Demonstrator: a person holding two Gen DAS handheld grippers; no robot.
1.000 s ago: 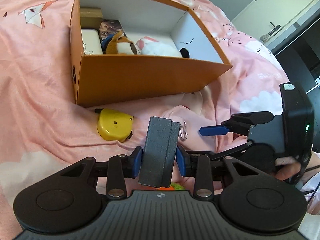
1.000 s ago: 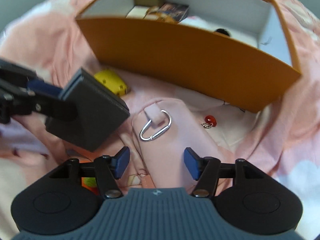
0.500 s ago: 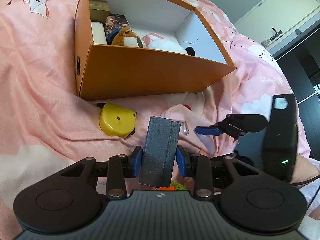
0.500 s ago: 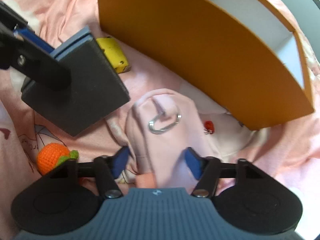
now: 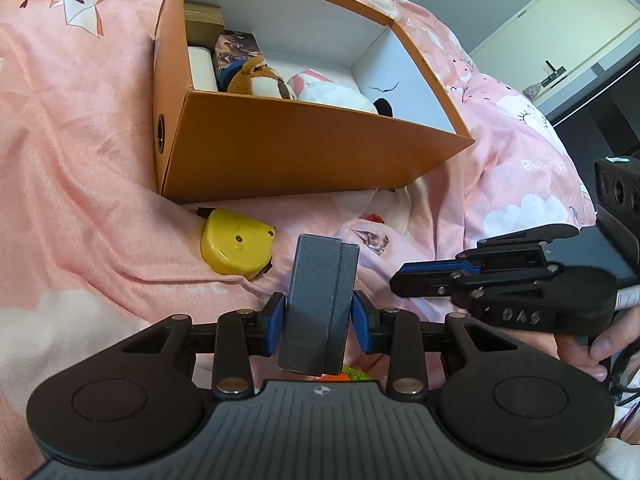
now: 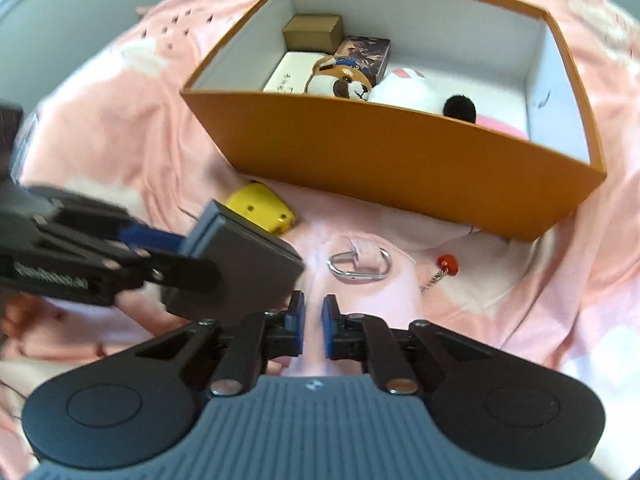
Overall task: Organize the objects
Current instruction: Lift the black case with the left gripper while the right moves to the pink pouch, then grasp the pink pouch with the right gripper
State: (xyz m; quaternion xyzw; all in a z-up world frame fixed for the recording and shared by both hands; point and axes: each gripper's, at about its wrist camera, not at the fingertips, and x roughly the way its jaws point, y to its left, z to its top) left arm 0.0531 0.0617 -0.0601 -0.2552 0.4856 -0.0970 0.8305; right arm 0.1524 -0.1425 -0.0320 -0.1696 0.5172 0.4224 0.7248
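My left gripper (image 5: 318,322) is shut on a dark grey box (image 5: 320,304), held upright above the pink bedding; the box also shows in the right wrist view (image 6: 236,260). My right gripper (image 6: 313,326) has its jaws nearly closed, a narrow gap between the pads; whether it pinches the pink pouch (image 6: 352,300) beneath it is unclear. The pouch carries a silver carabiner (image 6: 358,266). An orange box (image 5: 304,152) stands ahead, holding a brown plush dog (image 5: 260,80), a white plush (image 5: 336,94) and small boxes.
A yellow tape measure (image 5: 236,244) lies in front of the orange box on the bedding. A small red charm on a chain (image 6: 446,262) lies right of the carabiner. An orange knitted toy (image 5: 340,376) peeks out under my left gripper.
My right gripper's jaws have closed from wide open to nearly shut, and it has pulled back and risen, so the orange box's inside shows. My left gripper still holds the grey box.
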